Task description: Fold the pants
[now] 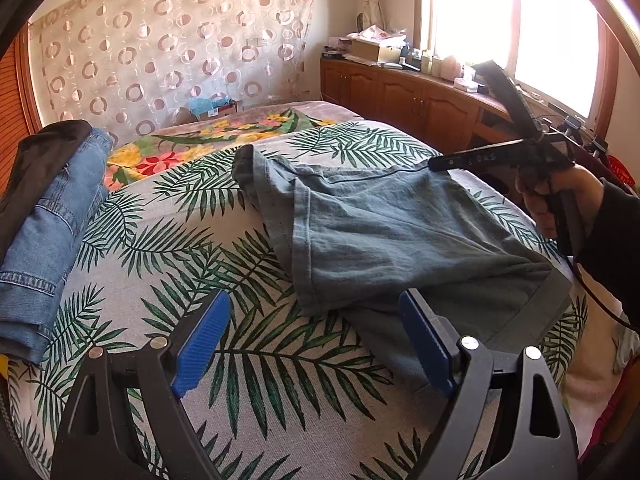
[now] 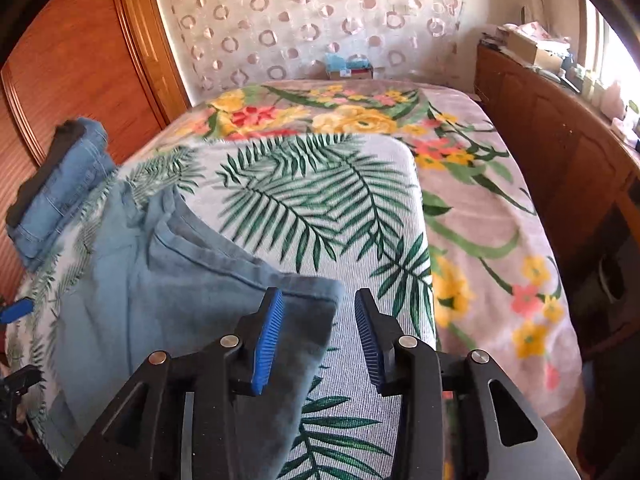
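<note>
Grey-blue pants (image 1: 400,240) lie folded on the leaf-print cloth (image 1: 180,240) that covers the bed. My left gripper (image 1: 316,344) hovers open at their near edge, its right pad over the fabric and its left pad over bare cloth. A hand (image 1: 560,204) holds the right gripper above the pants' far right side. In the right wrist view the pants (image 2: 160,280) spread to the left. My right gripper (image 2: 319,340) stands open over their near corner. Its blue pads do not press the cloth, which lies slack below them.
Folded blue jeans (image 1: 52,216) are stacked at the bed's left edge, seen also as jeans (image 2: 60,196) in the right view. A floral blanket (image 2: 480,200) lies beyond and to the right. Wooden cabinets (image 1: 400,92) with clutter run under the window. A wooden wardrobe (image 2: 80,60) stands at the left.
</note>
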The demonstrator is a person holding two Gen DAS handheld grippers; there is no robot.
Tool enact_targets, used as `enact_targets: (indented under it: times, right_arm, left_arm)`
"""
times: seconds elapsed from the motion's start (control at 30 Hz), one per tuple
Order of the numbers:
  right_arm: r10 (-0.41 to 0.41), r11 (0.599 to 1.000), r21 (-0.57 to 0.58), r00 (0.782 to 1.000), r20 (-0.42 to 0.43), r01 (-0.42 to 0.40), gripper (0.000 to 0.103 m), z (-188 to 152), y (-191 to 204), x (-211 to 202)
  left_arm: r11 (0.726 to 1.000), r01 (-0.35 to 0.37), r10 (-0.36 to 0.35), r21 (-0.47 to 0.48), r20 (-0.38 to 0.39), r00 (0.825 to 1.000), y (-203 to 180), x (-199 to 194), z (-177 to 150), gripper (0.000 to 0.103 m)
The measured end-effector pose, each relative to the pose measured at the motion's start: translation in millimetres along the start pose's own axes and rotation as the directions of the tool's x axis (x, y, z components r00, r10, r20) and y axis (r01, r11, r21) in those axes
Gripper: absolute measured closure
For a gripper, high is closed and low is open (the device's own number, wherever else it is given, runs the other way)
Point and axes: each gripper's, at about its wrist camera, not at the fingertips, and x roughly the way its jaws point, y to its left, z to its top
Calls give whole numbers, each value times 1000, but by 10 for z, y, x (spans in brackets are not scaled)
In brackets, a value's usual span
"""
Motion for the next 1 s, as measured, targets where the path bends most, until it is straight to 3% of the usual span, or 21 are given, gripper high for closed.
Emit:
enact_targets:
  times: [0.07,0.1,0.13,0.37,0.53,0.63,0.73,1.0]
  right_arm:
    - [-7,1000,-10,1000,-4,7,66,23,-33,12]
    - [3,1000,-18,1000,-5,-3,91,34,-20,-1]
    - [11,1000,-27,1000,-7,-11,101,50,-14,-6]
    - [-131,990,-38,988,84,135,101,172,-19,-113]
    - [-117,993,-10,992,45,118,100,193,41,-60]
    - [-111,994,4,992,57,111,89,204,59,-127]
    - [-81,996,-16,992,92,83,74,182,176,-231]
    - [108,985,-146,987,120,-90,72,-1,882,-533]
  left_arm:
    - [1000,3,-3,9,-7,1000,-31,15,-17,16]
    - [1000,3,-3,14,-10,1000,-44,22,-24,16]
    - [1000,2,-2,19,-13,1000,-53,29,-33,16]
    - [1000,3,-2,26,-25,1000,-88,49,-73,16]
    - [1000,-1,1,21,-21,1000,-71,43,-67,16]
    - [1000,-6,6,12,-18,1000,-16,26,-66,16]
    - [1000,-19,19,5,-15,1000,51,3,-63,16]
    - [998,-51,51,-35,0,999,309,-128,-83,16]
